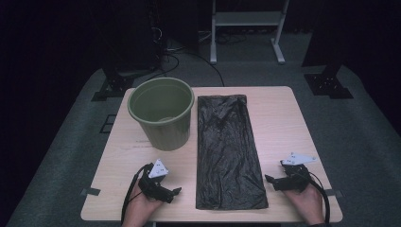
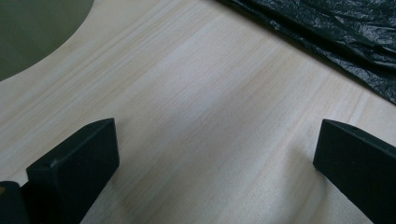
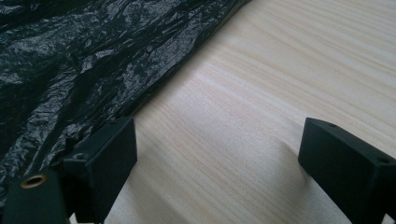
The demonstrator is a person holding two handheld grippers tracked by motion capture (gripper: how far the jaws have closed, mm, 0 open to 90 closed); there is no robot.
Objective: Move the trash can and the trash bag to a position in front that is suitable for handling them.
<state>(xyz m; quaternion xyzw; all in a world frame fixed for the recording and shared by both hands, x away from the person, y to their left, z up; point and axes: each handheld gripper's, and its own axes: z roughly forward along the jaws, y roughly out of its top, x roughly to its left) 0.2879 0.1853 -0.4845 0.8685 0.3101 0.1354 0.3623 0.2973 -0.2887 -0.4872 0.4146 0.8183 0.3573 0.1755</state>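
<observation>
On the left of the pale wooden counter (image 1: 283, 123) stands a green bin (image 1: 161, 112), upright and open at the top, with nothing readable printed on its side. In the left gripper view a curve of the bin (image 2: 32, 32) fills the top left corner. Near the front edge, below the bin, the left gripper (image 1: 176, 191) rests on the counter in the person's left hand (image 1: 142, 208), pointing toward the middle. Its own view (image 2: 215, 158) shows the 2 jaws wide apart with only bare wood between them.

Just right of the bin, down the middle of the counter, a black bin bag (image 1: 229, 151) lies flat and crinkled, its long sides running front to back; no brand or writing can be made out on it. It is close beside the bin, whether touching I cannot tell.

Right of the bag's near corner sits the right gripper (image 1: 268, 180), held by the right hand (image 1: 307, 203) and pointing at the bag. In its view (image 3: 217, 149) the jaws stand apart, gripping nothing, the left one just at the edge of the bag (image 3: 84, 70)
</observation>
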